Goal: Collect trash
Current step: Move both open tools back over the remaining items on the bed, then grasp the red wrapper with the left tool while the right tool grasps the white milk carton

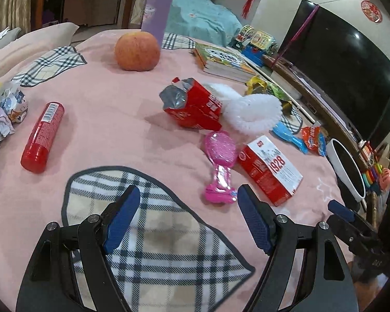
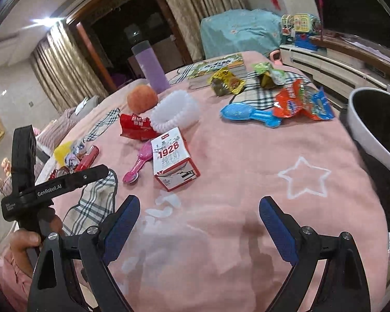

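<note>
A red and white "1928" milk carton (image 1: 270,169) (image 2: 174,156) lies on the pink cloth. Behind it is a torn red carton (image 1: 195,104) (image 2: 136,126) beside a white foam net (image 1: 252,111) (image 2: 175,110). Snack wrappers lie further back: an orange and blue one (image 1: 313,137) (image 2: 303,101), a yellow one (image 2: 225,80) and a green one (image 2: 269,74). Crumpled paper (image 1: 5,114) sits at the left edge. My left gripper (image 1: 187,202) hangs open over a plaid patch, empty. My right gripper (image 2: 199,212) is open above bare cloth, empty. A white bin (image 1: 348,169) (image 2: 377,119) stands at the table's right edge.
Also on the table are an apple (image 1: 137,50), a purple flask (image 1: 157,11), books (image 1: 226,62), a red tube (image 1: 43,136), a pink hairbrush (image 1: 219,166) and a blue hairbrush (image 2: 249,115). A TV (image 1: 345,72) stands to the right. A hand (image 2: 26,241) holds the left gripper's handle.
</note>
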Demonstrator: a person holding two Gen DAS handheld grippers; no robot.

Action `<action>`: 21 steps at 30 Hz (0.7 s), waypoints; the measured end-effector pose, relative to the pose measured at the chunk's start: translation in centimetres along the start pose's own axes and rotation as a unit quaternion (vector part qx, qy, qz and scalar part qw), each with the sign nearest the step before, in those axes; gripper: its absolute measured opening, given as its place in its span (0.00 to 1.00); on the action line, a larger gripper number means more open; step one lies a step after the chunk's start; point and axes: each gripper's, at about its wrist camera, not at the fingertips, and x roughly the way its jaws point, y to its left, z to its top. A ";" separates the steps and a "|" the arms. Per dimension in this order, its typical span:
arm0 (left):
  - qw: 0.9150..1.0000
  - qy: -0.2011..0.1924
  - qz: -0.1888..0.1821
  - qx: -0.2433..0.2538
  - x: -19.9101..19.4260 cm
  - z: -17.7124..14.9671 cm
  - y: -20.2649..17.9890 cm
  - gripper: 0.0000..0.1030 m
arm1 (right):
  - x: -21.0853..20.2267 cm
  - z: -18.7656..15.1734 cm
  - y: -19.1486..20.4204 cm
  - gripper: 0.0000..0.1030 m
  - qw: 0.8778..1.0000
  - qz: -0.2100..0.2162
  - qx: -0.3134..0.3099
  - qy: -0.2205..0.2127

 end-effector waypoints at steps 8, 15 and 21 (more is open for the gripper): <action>1.000 -0.002 0.011 0.002 1.4 1.9 0.4 0.77 | 2.0 1.2 1.7 0.91 0.999 0.013 -0.031 0.011; 1.000 0.002 -0.002 -0.004 4.1 4.7 0.7 0.77 | 3.7 2.3 2.4 0.91 0.999 0.017 -0.046 0.022; 1.000 0.008 -0.014 -0.021 6.3 6.7 0.8 0.77 | 5.1 3.4 2.8 0.91 0.998 0.023 -0.058 0.032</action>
